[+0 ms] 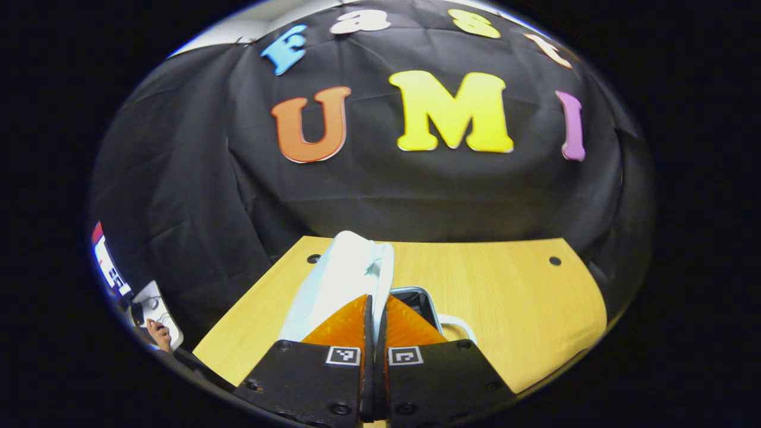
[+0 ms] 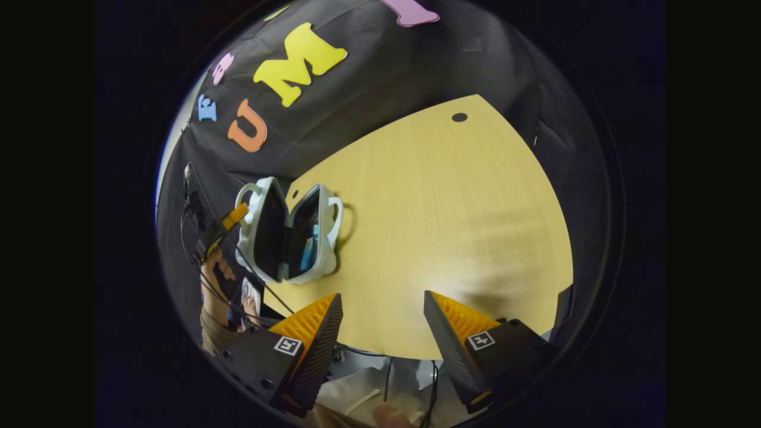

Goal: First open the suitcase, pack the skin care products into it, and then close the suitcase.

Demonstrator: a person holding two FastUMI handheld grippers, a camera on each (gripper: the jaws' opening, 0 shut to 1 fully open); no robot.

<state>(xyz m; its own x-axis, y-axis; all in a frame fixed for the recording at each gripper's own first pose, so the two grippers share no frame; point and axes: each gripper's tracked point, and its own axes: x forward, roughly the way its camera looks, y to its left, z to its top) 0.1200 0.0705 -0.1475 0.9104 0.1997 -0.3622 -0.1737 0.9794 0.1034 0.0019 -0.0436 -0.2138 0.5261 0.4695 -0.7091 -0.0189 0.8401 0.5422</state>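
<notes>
We held the suitcase (image 2: 289,235) half open on the tabletop (image 2: 452,226), a skin care product (image 2: 309,249) already inside; our left gripper (image 1: 375,324) was clenched on the lid's edge, our right gripper (image 2: 383,321) released near the front edge; closing seemed in hand, and the next move called for swinging the lid down
</notes>
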